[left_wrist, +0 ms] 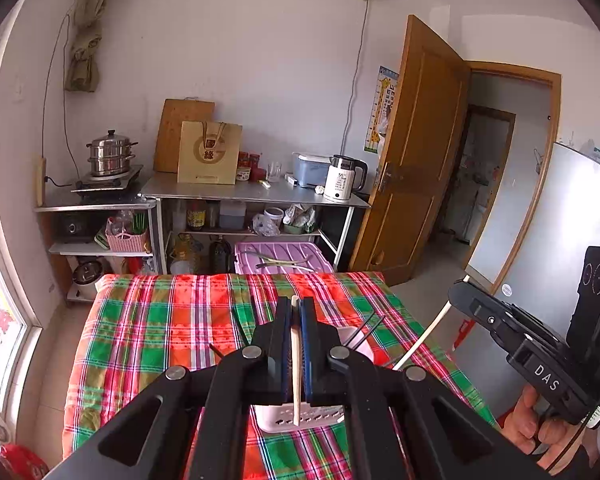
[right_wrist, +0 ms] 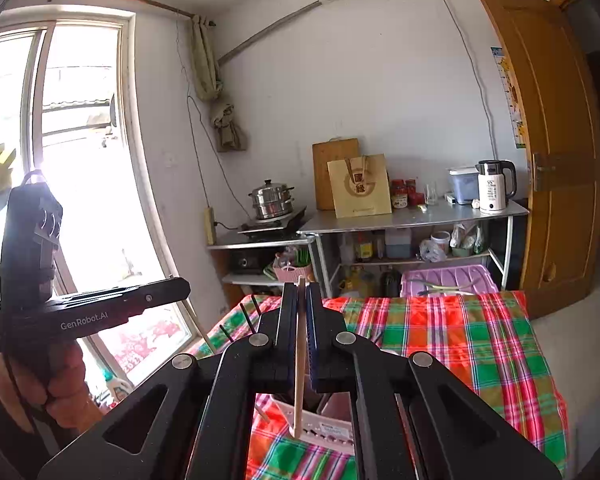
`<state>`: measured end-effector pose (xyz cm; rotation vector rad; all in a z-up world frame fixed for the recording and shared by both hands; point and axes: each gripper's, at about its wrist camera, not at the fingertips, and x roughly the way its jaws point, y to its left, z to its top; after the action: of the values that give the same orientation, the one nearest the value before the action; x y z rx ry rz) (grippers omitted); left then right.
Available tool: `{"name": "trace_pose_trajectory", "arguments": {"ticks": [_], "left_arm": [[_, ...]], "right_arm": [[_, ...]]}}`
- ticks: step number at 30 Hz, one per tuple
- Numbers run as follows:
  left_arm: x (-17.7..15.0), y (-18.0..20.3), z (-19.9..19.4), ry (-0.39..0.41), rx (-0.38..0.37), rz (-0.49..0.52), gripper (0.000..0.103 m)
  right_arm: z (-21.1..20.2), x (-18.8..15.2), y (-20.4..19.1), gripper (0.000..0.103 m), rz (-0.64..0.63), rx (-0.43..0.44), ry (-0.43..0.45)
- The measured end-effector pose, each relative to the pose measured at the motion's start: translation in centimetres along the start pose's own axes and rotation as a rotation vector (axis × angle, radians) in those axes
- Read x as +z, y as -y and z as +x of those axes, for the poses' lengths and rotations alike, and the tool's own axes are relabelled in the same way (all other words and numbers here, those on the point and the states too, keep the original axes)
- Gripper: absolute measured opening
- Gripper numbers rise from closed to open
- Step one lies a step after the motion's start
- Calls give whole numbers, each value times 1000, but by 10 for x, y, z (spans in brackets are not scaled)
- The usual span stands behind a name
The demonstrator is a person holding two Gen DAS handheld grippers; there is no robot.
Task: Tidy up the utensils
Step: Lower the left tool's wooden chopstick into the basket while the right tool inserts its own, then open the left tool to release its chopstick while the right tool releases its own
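Note:
My left gripper point(left_wrist: 296, 312) is shut on a pale wooden chopstick point(left_wrist: 295, 364), held upright above a white perforated utensil holder point(left_wrist: 300, 418) on the plaid-covered table point(left_wrist: 156, 328). My right gripper point(right_wrist: 300, 300) is shut on a second pale chopstick point(right_wrist: 299, 360), also above the white holder point(right_wrist: 328, 426). The right gripper also shows at the right of the left wrist view point(left_wrist: 456, 292) with its chopstick point(left_wrist: 424, 340) slanting down toward the holder. Dark chopsticks point(left_wrist: 366, 330) stick out of the holder.
Behind the table stand metal shelves point(left_wrist: 256, 196) with a steamer pot point(left_wrist: 110, 154), a paper bag point(left_wrist: 210, 152), jars and a white kettle point(left_wrist: 342, 178). A purple bin point(left_wrist: 282, 258) sits beyond the far table edge. A wooden door point(left_wrist: 416, 148) stands open at the right.

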<state>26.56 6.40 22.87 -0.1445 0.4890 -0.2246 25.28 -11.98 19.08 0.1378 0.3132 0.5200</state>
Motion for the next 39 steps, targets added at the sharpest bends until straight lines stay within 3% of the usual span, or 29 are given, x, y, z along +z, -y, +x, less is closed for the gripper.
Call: {"name": "trace_pose_trajectory", "arguments": {"ticks": [6, 12, 25, 31, 36, 39], "left_arm": [[17, -10, 20, 28, 6, -14, 4], [2, -23, 52, 2, -9, -43, 4], [-42, -32, 96, -133, -20, -41, 4], [-44, -30, 95, -139, -16, -41, 5], [-42, -30, 80, -102, -17, -46, 21], [-41, -28, 69, -80, -17, -44, 22]], "right_arm": [[22, 8, 2, 4, 9, -9, 24], [46, -6, 7, 4, 18, -16, 6], [80, -41, 13, 4, -11, -22, -154], [74, -42, 10, 14, -23, -22, -165], [62, -36, 12, 14, -16, -22, -140], [55, -32, 14, 15, -9, -24, -125]]}}
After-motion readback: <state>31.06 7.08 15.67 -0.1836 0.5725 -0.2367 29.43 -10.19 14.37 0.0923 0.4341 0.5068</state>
